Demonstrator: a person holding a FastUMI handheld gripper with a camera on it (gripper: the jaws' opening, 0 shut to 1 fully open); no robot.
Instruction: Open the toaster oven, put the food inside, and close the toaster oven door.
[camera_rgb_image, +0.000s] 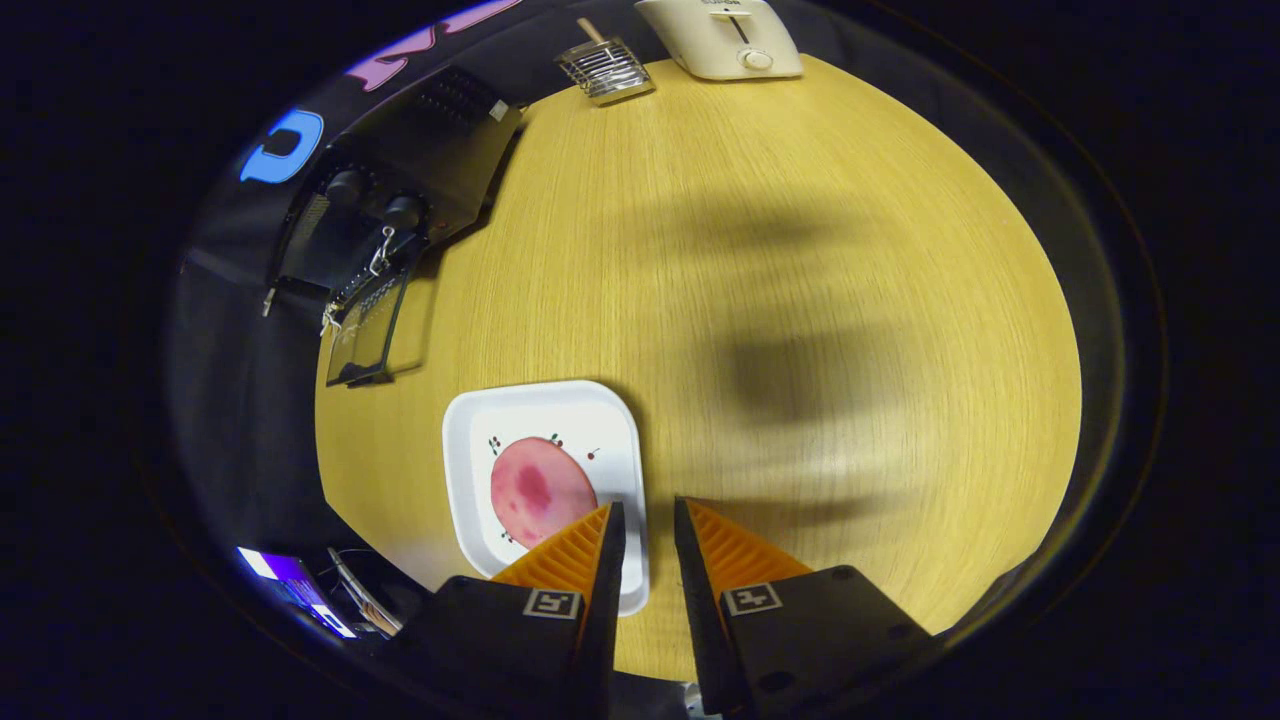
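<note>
Tongs (648, 520) narrowly parted, empty, above rounded-square white plate (470, 450) holding round pink slice (535, 490)

A round light-wood tabletop (820, 300) was seen. At its far edge a cream-coloured slot toaster (722, 38) was placed, and just to its left a small metal wire rack with a wooden handle (604, 68) was set, well apart from everything nearer.

Bare table (800, 300) lies open beyond the gripper (648, 515), its fingers slightly parted, gripping nothing. Plate (470, 450) and toaster oven (400, 200) with lowered door (365, 335) obstruct leftward.
</note>
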